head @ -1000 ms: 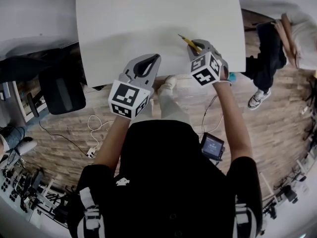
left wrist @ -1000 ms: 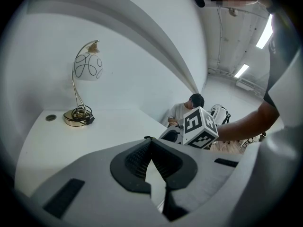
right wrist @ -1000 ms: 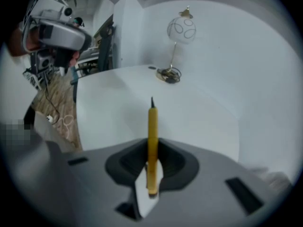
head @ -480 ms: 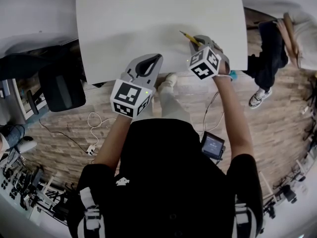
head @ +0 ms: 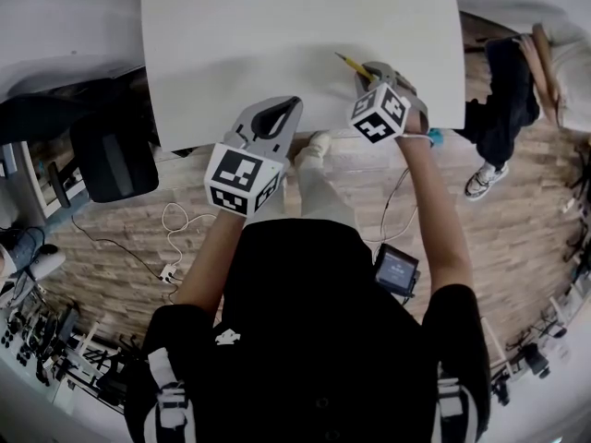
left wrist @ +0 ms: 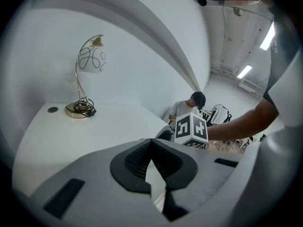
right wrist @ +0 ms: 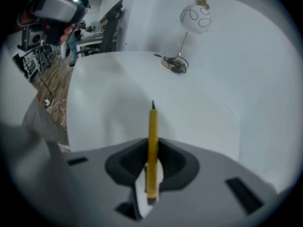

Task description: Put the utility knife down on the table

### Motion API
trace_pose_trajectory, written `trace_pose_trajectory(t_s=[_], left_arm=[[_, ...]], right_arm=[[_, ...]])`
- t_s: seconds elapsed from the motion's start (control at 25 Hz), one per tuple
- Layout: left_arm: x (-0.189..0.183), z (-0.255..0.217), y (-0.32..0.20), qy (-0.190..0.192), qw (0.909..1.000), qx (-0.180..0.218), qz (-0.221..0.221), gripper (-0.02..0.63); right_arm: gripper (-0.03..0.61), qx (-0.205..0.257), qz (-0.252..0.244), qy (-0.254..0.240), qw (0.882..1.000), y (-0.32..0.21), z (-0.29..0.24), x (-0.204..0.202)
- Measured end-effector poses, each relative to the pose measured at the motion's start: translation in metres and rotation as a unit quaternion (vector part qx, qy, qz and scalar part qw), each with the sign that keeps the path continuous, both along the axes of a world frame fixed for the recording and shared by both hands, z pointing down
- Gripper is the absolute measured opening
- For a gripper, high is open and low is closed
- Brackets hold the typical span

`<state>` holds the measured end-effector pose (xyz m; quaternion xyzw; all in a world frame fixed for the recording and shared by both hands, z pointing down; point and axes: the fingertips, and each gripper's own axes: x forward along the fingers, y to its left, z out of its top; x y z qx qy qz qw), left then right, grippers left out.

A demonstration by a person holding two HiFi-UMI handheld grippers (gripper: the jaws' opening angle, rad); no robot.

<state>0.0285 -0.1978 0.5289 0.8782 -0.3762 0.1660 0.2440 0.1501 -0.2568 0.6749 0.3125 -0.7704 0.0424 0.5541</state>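
firmly, right tool (right wrist: 151, 151) clamps yellow utility knife (right wrist: 152, 122).

Head view overhead, gripper views low across table (head: 277, 53), both facing lamp (left wrist: 90, 60)

Wears a black short-sleeved T-shirt (head: 319, 340), with a small white logo (head: 226, 338) on its left shoulder blade and grey-and-white straps (head: 162, 390) at both its shoulders. Pale trousers (head: 312, 197) and a white shoe (head: 312, 150) ahead of the T-shirt. Grey, black-padded left gripper (head: 283, 111) and right gripper (head: 369, 72), each bearing a white cube (head: 242, 181) of black square markers.
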Motion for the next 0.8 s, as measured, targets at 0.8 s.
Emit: trace_pose_trajectory(t_s=[0.8], left_arm=[[-0.003, 0.004, 0.004, -0.002, 0.9999, -0.012, 0.002, 0.018]], right_arm=[[0.081, -0.029, 0.004, 0.019, 0.999, 0.009, 0.015, 0.002]])
